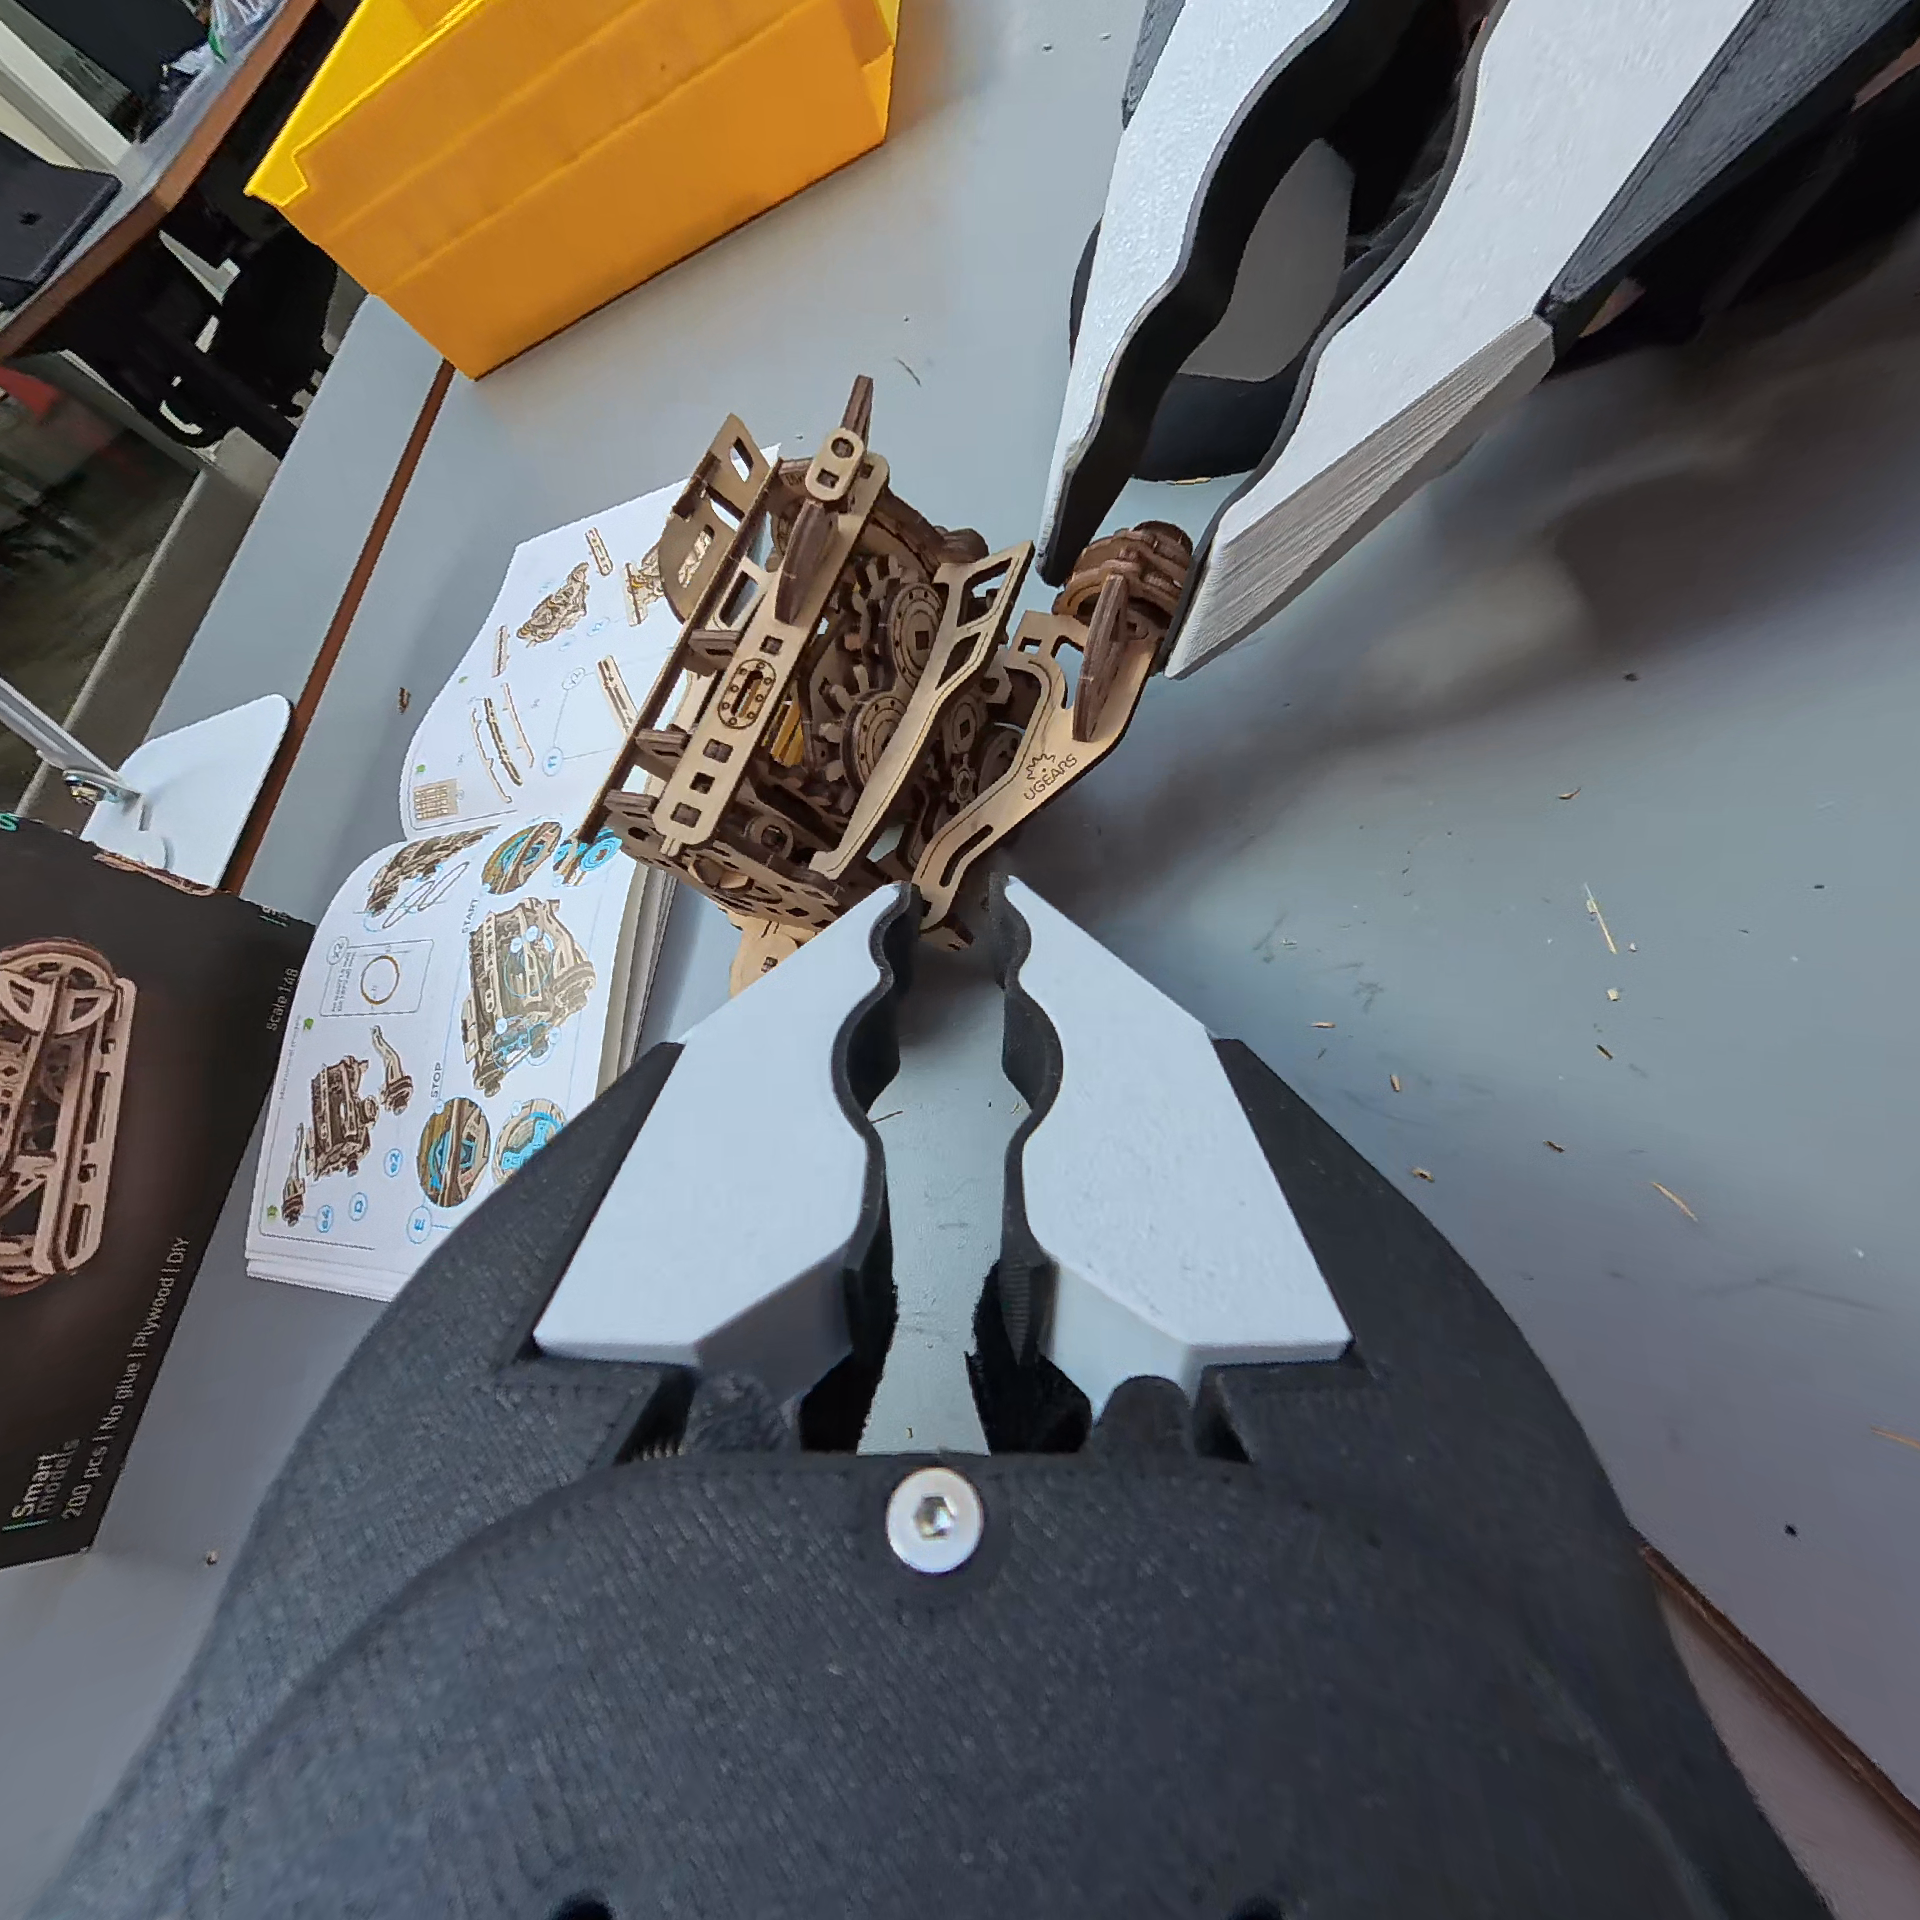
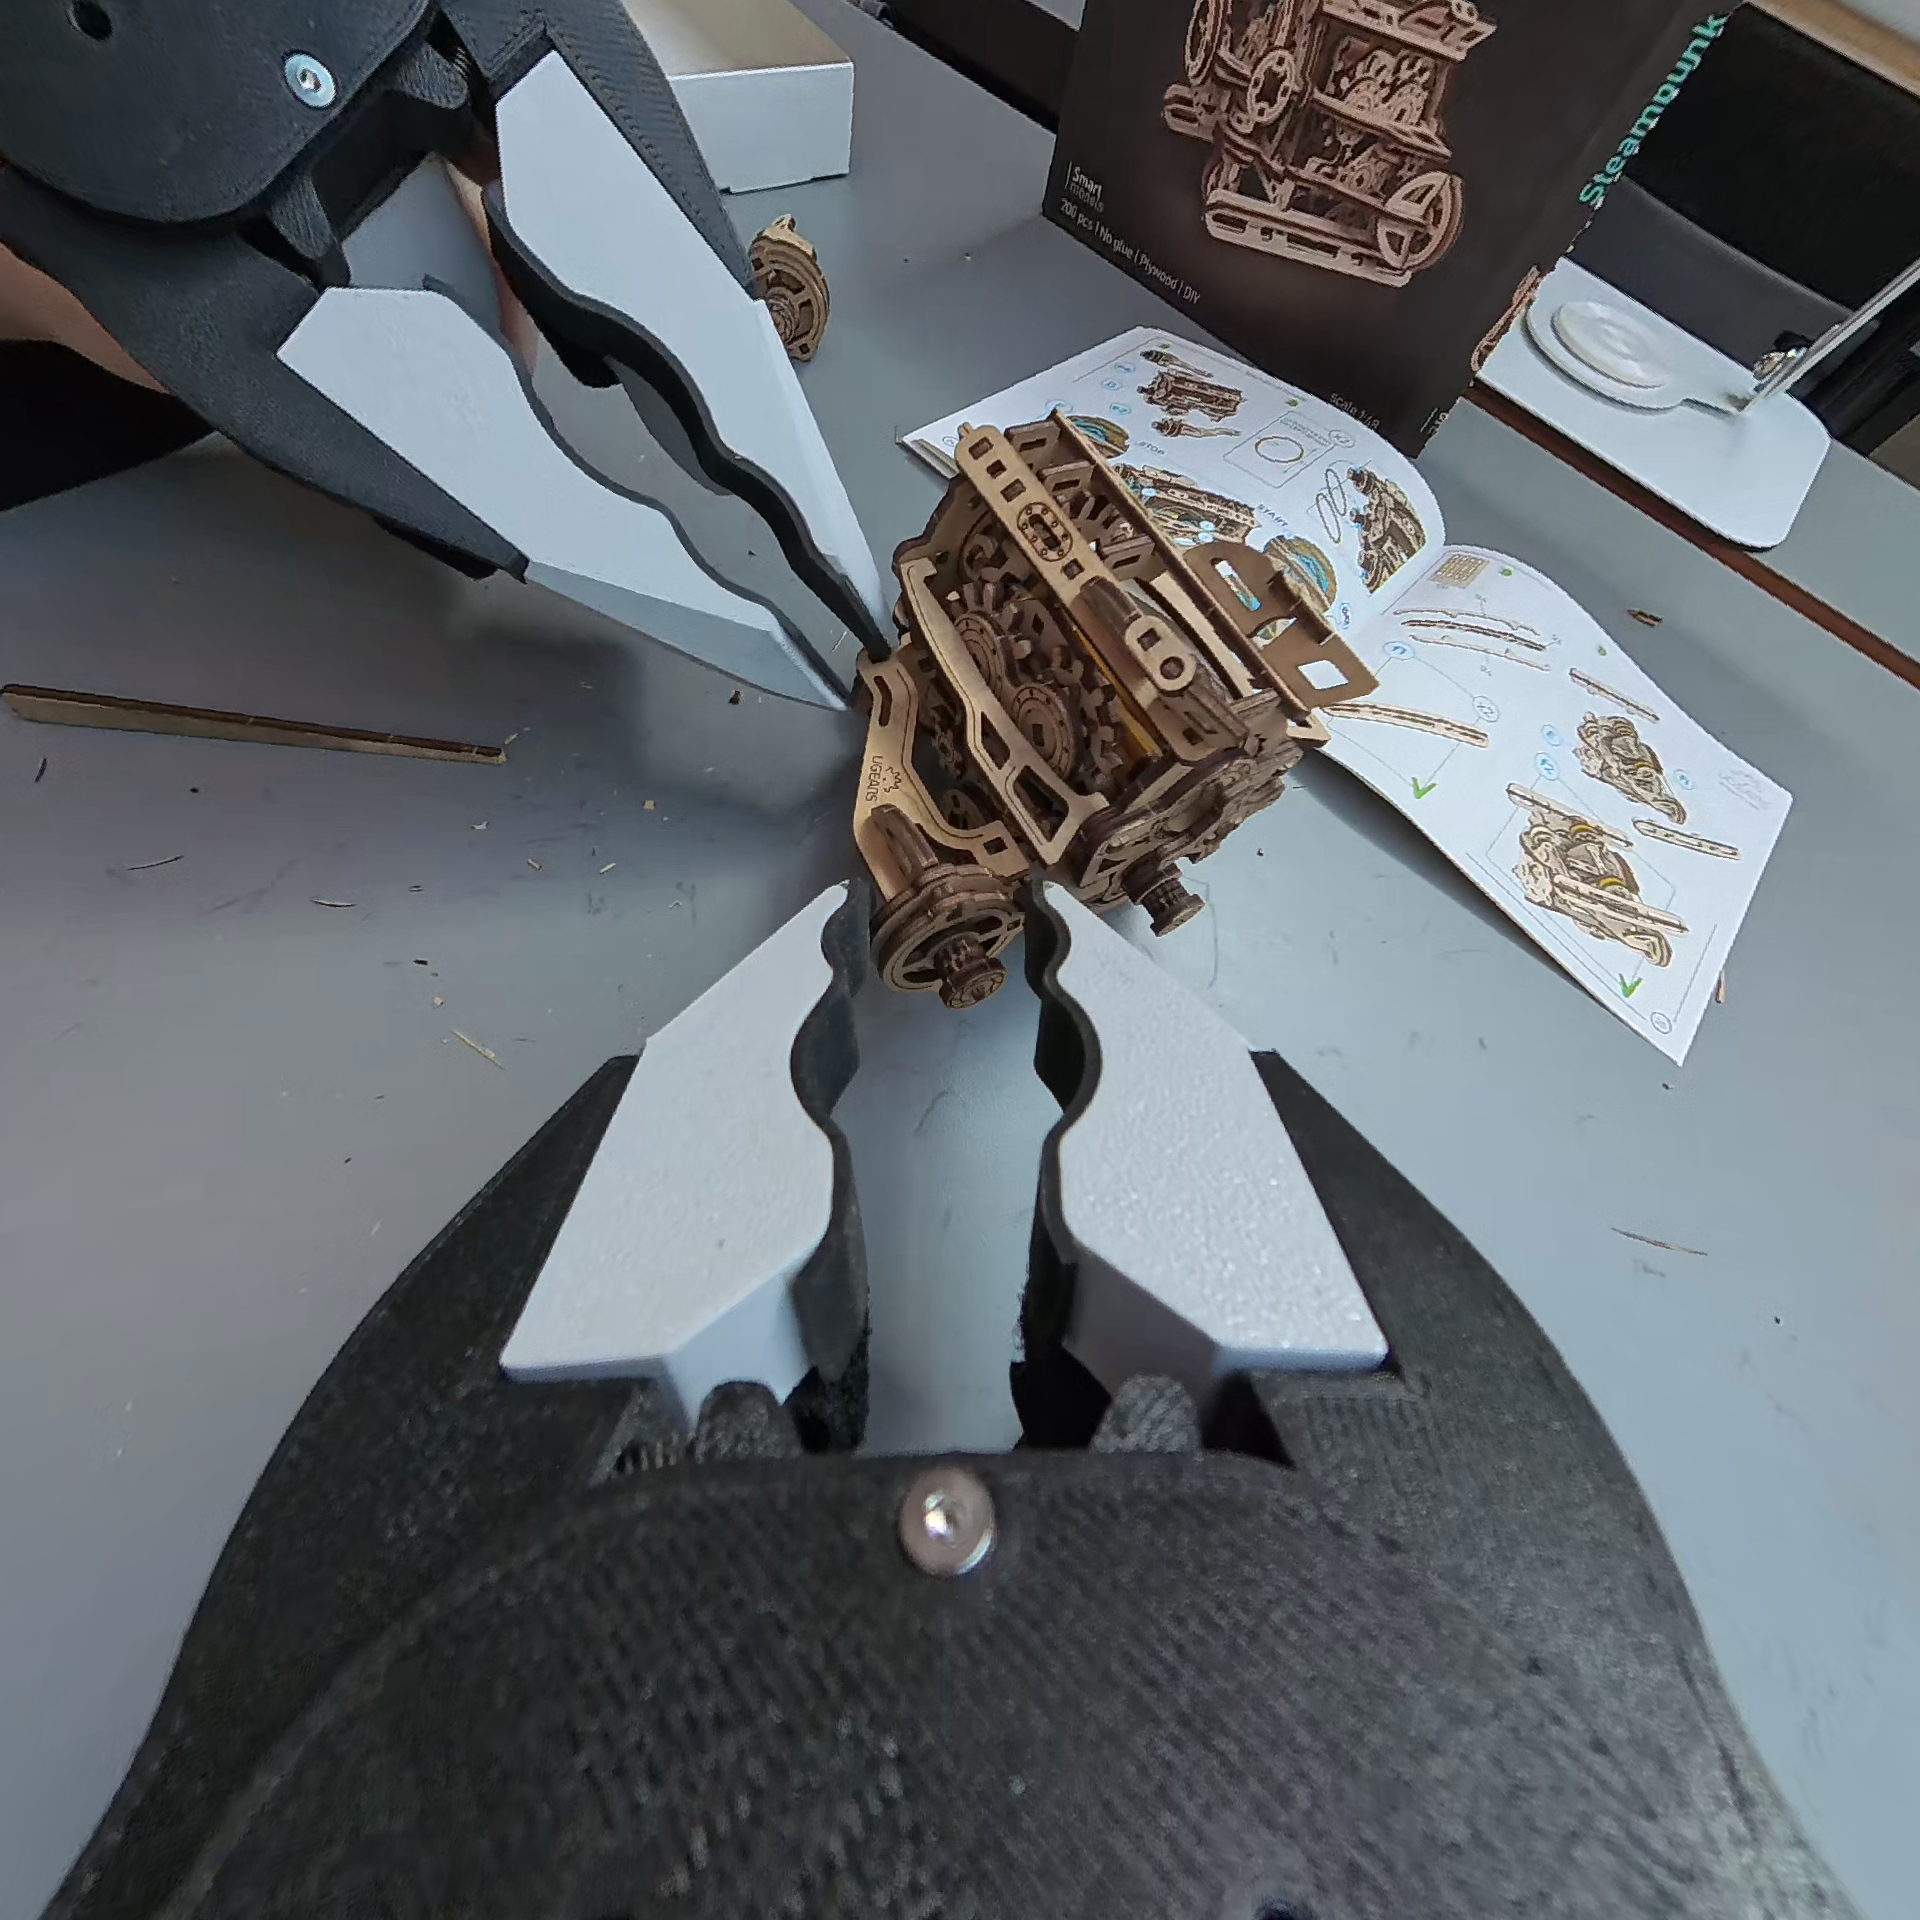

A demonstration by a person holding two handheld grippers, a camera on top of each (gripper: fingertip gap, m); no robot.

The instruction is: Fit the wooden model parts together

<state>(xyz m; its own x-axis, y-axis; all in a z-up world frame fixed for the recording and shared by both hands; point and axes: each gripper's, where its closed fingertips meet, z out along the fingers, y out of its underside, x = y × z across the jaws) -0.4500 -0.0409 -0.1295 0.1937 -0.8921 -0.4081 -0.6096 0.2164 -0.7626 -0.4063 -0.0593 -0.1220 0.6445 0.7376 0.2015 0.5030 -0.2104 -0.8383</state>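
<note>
A wooden model [image 1: 831,665] is held tilted above the grey counter [image 1: 1455,935] between two hand-held grippers.

The round wheel hub [image 2: 940,940] at one end of the model is clasped by the right hand-held gripper [image 2: 940,935], both pads pressed to it. A thin frame arm at the opposite end is pinched in the narrowly set left hand-held gripper [image 1: 954,914]. An open instruction booklet [image 2: 1507,727] lies just beyond the model, with the dark kit box [image 2: 1299,208] farther off and a yellow bin [image 1: 582,177] at the far left.

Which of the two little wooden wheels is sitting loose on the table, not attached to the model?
The small wooden wheel lying alone behind the left tool; the other wheel is mounted on the wooden model, between the right tool's fingers.
</note>
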